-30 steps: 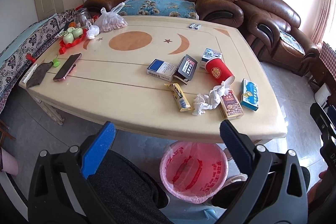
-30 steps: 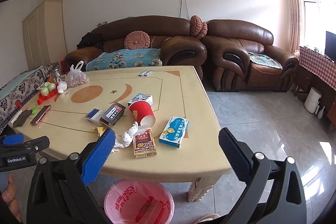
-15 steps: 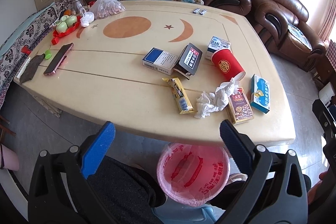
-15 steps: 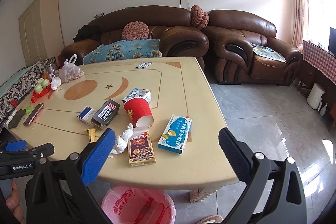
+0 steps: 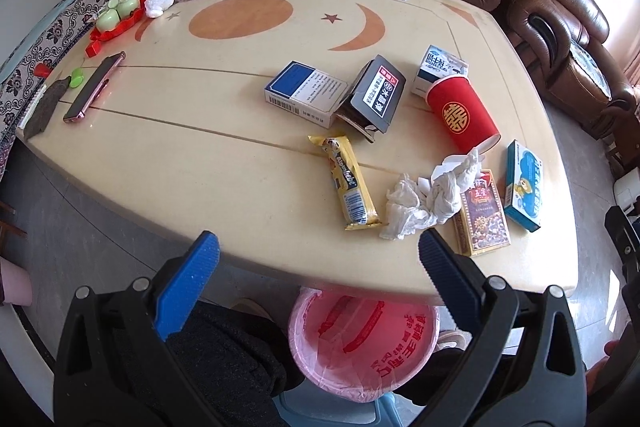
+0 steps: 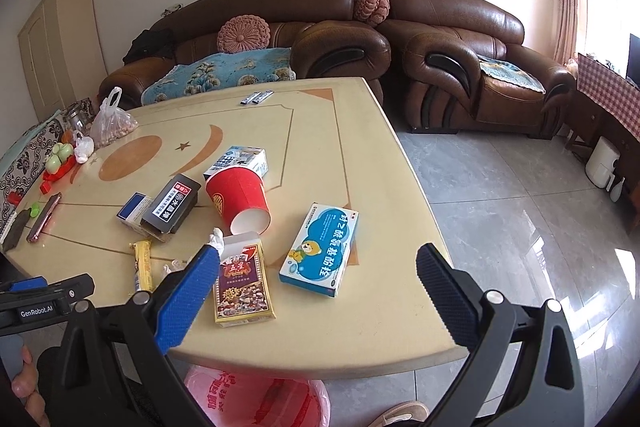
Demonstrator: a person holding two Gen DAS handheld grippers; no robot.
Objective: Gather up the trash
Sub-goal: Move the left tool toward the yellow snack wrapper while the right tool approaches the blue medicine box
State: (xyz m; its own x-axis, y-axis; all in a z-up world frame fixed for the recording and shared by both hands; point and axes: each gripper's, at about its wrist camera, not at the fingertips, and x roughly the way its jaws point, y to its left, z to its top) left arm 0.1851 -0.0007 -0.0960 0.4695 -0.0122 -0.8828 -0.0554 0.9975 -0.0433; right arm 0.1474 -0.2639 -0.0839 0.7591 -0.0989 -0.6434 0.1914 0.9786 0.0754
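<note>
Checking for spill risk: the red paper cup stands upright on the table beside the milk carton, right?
Not quite. The red paper cup lies on its side, its open mouth toward the table's near edge, as the right wrist view shows. It is beside the milk carton on the table.

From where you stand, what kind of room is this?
Most likely a home living room: a brown leather sofa and armchair stand behind a big wooden table strewn with wrappers and boxes, with a pink-lined bin beneath its edge.

Brown leather sofas line white walls; grey tiled floor, probably window-lit.

five boxes, one cup, one wrapper
</note>
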